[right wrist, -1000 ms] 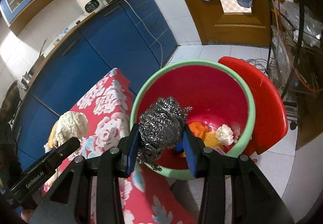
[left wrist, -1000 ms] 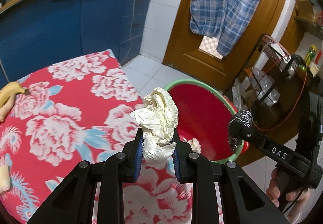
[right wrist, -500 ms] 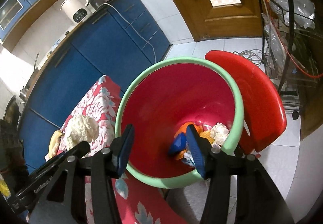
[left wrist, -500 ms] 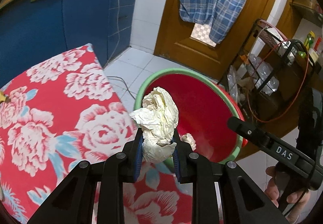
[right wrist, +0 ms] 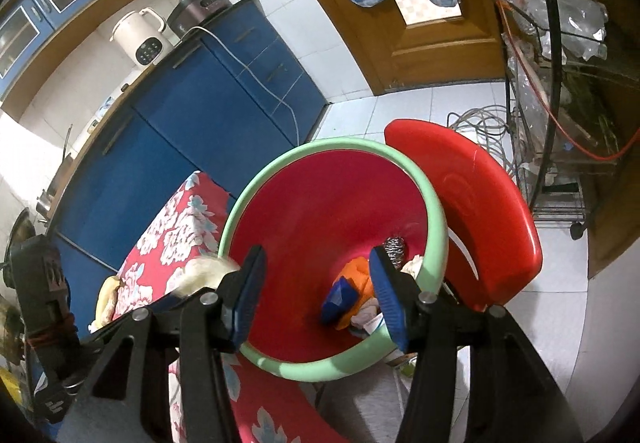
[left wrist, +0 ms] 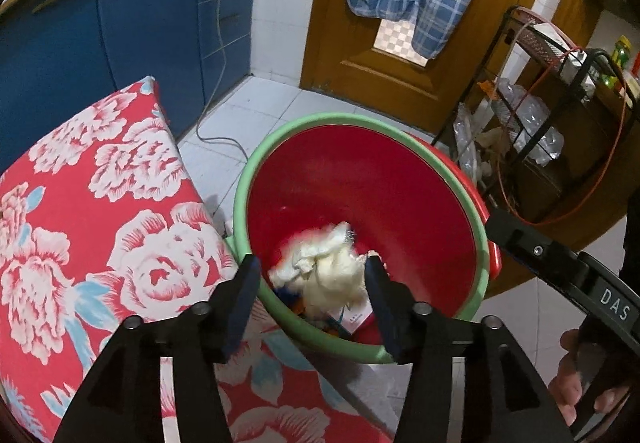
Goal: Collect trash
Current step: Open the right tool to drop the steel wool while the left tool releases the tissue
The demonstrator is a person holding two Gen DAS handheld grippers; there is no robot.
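A red trash bin with a green rim (left wrist: 248,179) stands on the floor beside the table with the red floral cloth (left wrist: 100,223). My left gripper (left wrist: 312,267) hangs over the bin's near edge and its jaws are opening. The crumpled cream paper wad (left wrist: 328,267) is between the pads, blurred and loose, and neither pad presses on it. My right gripper (right wrist: 317,259) is open over the same bin (right wrist: 320,145) with nothing between its fingers. A steel wool ball (right wrist: 394,249) lies at the bottom of the bin among orange, blue and white scraps (right wrist: 340,295).
The bin's red lid (right wrist: 480,203) leans behind it. A wire rack (left wrist: 540,131) with plastic bottles stands to the right, and blue cabinets (left wrist: 120,23) and a wooden door (left wrist: 380,55) lie beyond. A cord (left wrist: 216,139) lies on the floor tiles. A yellowish item (right wrist: 106,299) rests on the table.
The right gripper opened and the steel wool dropped into the bin. The left gripper moved over the bin's edge, then opened, and the paper wad left its grip.
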